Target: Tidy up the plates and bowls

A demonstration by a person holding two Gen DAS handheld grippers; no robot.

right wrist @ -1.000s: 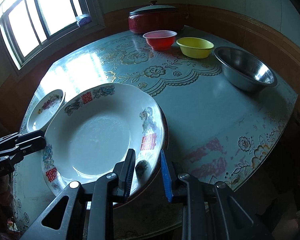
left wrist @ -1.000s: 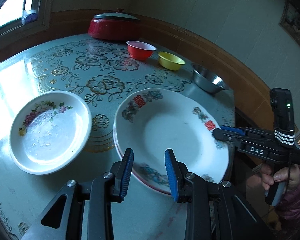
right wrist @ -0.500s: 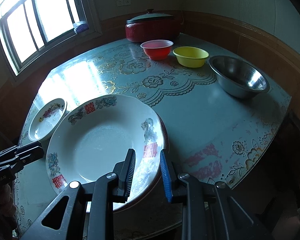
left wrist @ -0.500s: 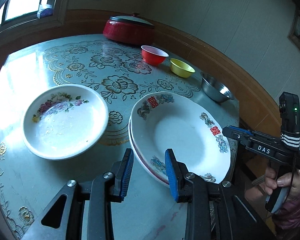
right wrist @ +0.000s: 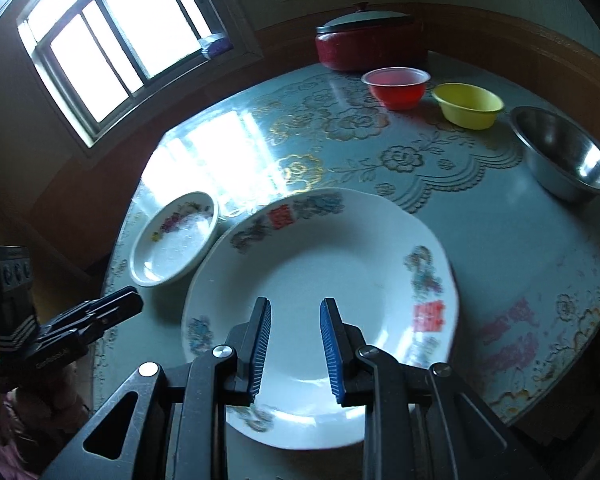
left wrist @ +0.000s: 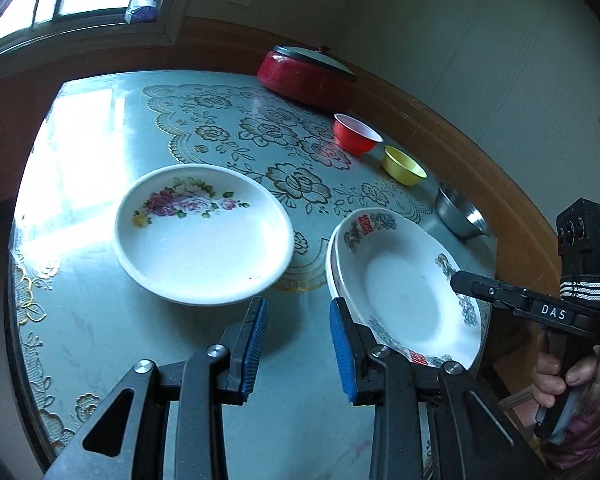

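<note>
Your left tool and right tool: both spread, empty. Large plates stacked at table edge. Floral plate apart; red bowl, yellow bowl, steel bowl unstacked.

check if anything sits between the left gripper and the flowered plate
Nothing visible does. The left gripper stands open just short of the flowered plate's near rim, with only bare tablecloth between. The stacked plates lie off to its right.

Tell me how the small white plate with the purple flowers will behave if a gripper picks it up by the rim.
The flowered plate looks like glazed ceramic: probably rigid, fairly heavy and breakable. Its glossy surface may slip between the jaws. Held at one edge, the wide shallow dish would likely tilt downward. On the table it sits flat, so it should not roll.
</note>
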